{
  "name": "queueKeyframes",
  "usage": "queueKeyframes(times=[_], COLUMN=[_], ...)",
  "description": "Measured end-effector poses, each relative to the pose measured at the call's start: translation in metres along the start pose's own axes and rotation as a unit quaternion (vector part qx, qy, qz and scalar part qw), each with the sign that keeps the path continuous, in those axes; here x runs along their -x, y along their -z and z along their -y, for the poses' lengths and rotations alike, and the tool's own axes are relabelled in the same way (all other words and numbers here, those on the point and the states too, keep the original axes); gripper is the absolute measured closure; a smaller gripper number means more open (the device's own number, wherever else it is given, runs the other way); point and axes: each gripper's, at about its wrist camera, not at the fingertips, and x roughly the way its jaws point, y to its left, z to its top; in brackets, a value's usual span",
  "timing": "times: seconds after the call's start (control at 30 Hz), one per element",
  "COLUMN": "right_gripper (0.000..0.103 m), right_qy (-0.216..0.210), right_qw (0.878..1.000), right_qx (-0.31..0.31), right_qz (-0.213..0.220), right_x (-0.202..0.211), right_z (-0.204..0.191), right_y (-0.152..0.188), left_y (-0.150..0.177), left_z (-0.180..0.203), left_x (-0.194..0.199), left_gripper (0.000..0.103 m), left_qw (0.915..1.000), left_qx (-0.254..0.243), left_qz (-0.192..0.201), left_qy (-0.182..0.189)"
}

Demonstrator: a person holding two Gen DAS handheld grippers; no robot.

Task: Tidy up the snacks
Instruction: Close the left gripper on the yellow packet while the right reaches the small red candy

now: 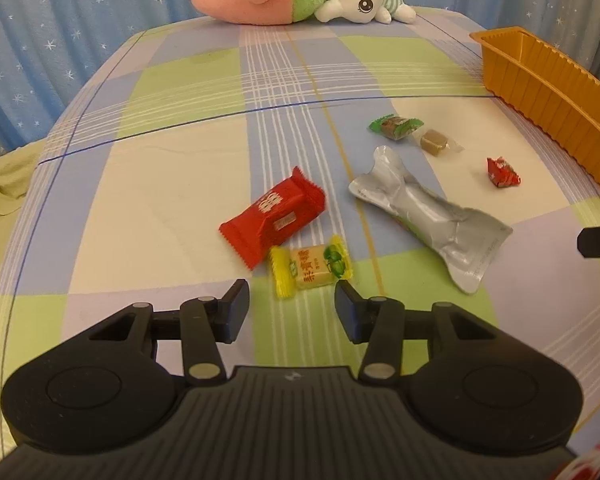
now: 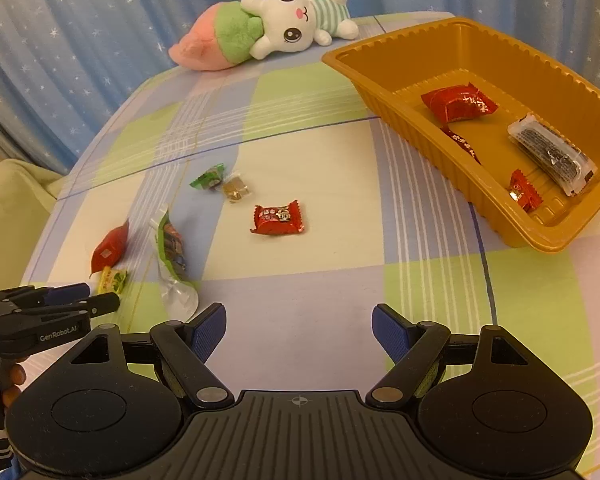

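A yellow candy lies just ahead of my left gripper, whose fingers stand apart on either side of the candy's near corner without pressing it. Touching the candy is a red wafer pack, and a silver pouch lies to the right. Farther off are a green candy, a clear-wrapped brown candy and a small red candy. My right gripper hangs open over bare cloth, with nothing between its fingers. The orange tray at the right holds several wrapped snacks, among them a red pack and a dark bar.
A plush carrot and rabbit lie at the far edge of the checked tablecloth, before a blue starred curtain. The left gripper and the hand holding it show at the lower left of the right wrist view. The small red candy lies mid-table.
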Motion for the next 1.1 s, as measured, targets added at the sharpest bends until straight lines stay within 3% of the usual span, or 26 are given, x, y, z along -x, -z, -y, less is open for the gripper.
queueKeyframes(times=[0.5,0.63,0.8,0.93,1.1], right_gripper=[0.023,0.023,0.023,0.023,0.023], right_qy=[0.0,-0.001,0.0,-0.004,-0.01], right_qw=[1.0,1.0,1.0,1.0,1.0], right_qx=[0.004,0.005,0.003,0.013,0.027], right_qz=[-0.007,-0.009,-0.011,-0.003,0.01], right_x=[-0.015,-0.017,-0.021,-0.024,-0.03], right_z=[-0.003,-0.002,0.0,-0.002,-0.006], right_y=[-0.013,-0.016,-0.019,-0.025,-0.037], left_y=[-0.018,-0.02,-0.023,-0.026,-0.026], left_z=[0.009,0.009,0.011,0.013,0.02], left_x=[-0.014,-0.017,-0.02,-0.021,-0.021], left_gripper=[0.059,0.05,0.048,0.06,0.065], left_qw=[0.9997,0.9998,0.9996,0.9993,0.9985], left_qx=[0.008,0.006,-0.018,-0.023,-0.046], left_qz=[0.002,0.006,0.017,0.019,0.023], left_qy=[0.021,0.02,0.016,0.023,0.02])
